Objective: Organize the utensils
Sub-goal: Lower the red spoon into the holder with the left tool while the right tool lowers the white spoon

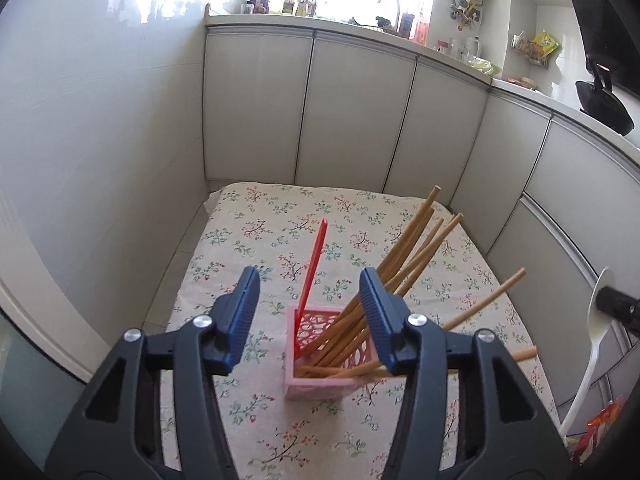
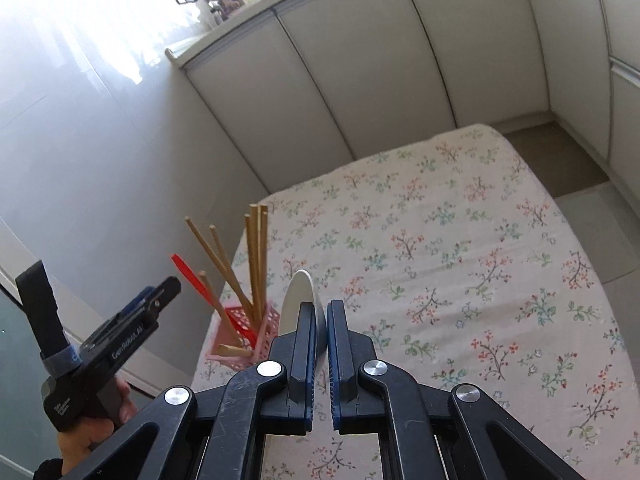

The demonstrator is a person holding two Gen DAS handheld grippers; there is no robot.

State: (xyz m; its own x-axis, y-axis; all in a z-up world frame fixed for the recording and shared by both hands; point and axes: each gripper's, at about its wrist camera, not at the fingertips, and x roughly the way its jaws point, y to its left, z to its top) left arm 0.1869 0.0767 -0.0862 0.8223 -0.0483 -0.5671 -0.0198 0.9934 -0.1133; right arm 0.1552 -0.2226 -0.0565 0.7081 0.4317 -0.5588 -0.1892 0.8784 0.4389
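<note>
A pink openwork utensil holder (image 1: 324,376) stands on the floral tablecloth (image 1: 280,240). It holds several wooden chopsticks (image 1: 404,256) that lean right and a red utensil (image 1: 314,276). My left gripper (image 1: 308,296) is open and empty, just above and before the holder. My right gripper (image 2: 320,312) is shut on a white spoon (image 2: 300,300), held above the table to the right of the holder (image 2: 244,336). The spoon also shows at the right edge of the left wrist view (image 1: 592,344). The left gripper shows in the right wrist view (image 2: 156,300).
The table stands in a kitchen corner, with white cabinet doors (image 1: 352,116) behind and to the right and a white wall (image 1: 100,120) on the left. A counter with a faucet (image 1: 390,0) and a black pan (image 1: 604,100) runs above the cabinets. A red-orange packet (image 1: 600,424) lies at the table's near right.
</note>
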